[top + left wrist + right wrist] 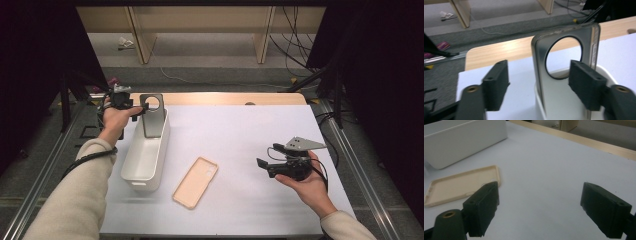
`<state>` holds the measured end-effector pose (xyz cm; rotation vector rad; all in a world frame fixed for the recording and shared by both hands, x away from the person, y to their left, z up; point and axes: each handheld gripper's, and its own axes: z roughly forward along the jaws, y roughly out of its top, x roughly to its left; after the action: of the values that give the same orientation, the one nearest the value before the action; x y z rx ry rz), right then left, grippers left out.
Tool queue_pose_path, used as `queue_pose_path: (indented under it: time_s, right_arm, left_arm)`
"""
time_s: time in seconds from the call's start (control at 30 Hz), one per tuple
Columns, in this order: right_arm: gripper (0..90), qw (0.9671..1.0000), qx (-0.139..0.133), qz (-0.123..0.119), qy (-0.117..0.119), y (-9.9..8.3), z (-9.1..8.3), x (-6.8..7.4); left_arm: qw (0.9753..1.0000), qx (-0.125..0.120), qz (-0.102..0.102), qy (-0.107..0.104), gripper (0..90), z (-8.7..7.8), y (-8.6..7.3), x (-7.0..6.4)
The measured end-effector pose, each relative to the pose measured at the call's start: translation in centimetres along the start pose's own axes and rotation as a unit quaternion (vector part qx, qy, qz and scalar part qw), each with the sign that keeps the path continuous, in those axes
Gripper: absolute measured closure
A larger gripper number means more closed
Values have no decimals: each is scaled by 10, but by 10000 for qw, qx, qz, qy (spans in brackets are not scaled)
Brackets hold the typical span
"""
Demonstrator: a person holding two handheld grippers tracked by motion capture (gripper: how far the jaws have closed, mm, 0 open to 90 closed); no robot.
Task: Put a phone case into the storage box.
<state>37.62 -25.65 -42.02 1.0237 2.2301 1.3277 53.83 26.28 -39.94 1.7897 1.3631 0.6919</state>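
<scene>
Standing upright in the glossy white bin (145,160), a grey round-holed phone case (152,116).

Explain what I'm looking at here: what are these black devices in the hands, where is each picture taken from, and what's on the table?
A person holds a two-jaw tool in each hand. The high view looks down on the white table from above the person. The other two views come from cameras riding on each tool, looking along its black jaws.

The left hand-held gripper has its jaws apart at a grey phone case with a round hole, which stands upright at the far end of a white bin; one jaw is close to the case, and I cannot tell whether it touches.

The right hand-held gripper is open and holds nothing. A beige phone case lies flat beside the bin.
</scene>
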Motion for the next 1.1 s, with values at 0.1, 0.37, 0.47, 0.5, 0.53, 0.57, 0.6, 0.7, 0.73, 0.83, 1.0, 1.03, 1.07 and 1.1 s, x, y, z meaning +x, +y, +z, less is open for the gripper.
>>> queue_pose_path:
  time_s: [0.1, 0.37, 0.47, 0.5, 0.53, 0.57, 0.6, 0.7, 0.73, 0.83, 1.0, 1.03, 1.07, 1.1]
  right_arm:
    - [162, 10000, 13, -10, -7, 0, 0, 1]
    - [162, 10000, 26, 5, 4, 0, 1, 1]
    - [162, 10000, 18, 0, 3, 0, 1, 2]
    - [162, 10000, 19, -3, 2, 0, 1, 2]
    - [162, 10000, 20, 6, -2, 0, 1, 2]
    - [162, 10000, 19, 7, 0, 0, 1, 2]
    - [162, 10000, 22, 13, -4, 1, 2, 2]
    - [162, 10000, 30, 8, -8, 1, 2, 2]
    - [162, 10000, 30, 10, -6, 1, 2, 2]
    - [162, 10000, 34, 10, -12, 1, 2, 2]
    - [162, 10000, 34, 17, -10, 1, 2, 2]
    - [162, 10000, 31, 18, -12, 1, 2, 2]
    - [162, 10000, 30, 21, -11, 1, 2, 2]
    - [162, 10000, 29, 18, -10, 1, 2, 3]
  left_arm:
    - [9999, 81, 76, -26, 185, -5, -1, 0]
    - [9994, 1, 242, -241, 149, -28, -6, 3]
    - [9995, -19, 242, -217, 92, -36, -9, 4]
    - [9994, -48, 258, -236, 77, -39, -10, 4]
    - [9993, -73, 278, -256, 66, -42, -12, 3]
    - [9991, -78, 317, -277, 48, -45, -13, 1]
    - [9989, -90, 334, -303, 31, -48, -15, -1]
    - [9982, -150, 431, -377, 0, -57, -21, -9]
    - [9980, -167, 461, -397, 0, -61, -23, -12]
    - [9971, -230, 599, -397, 0, -71, -30, -22]
    - [9953, -399, 691, -542, 3, -85, -40, -38]
    - [9950, -426, 715, -556, 12, -88, -43, -41]
    - [9947, -456, 691, -611, 22, -91, -46, -44]
    - [9945, -489, 674, -640, 33, -92, -48, -46]
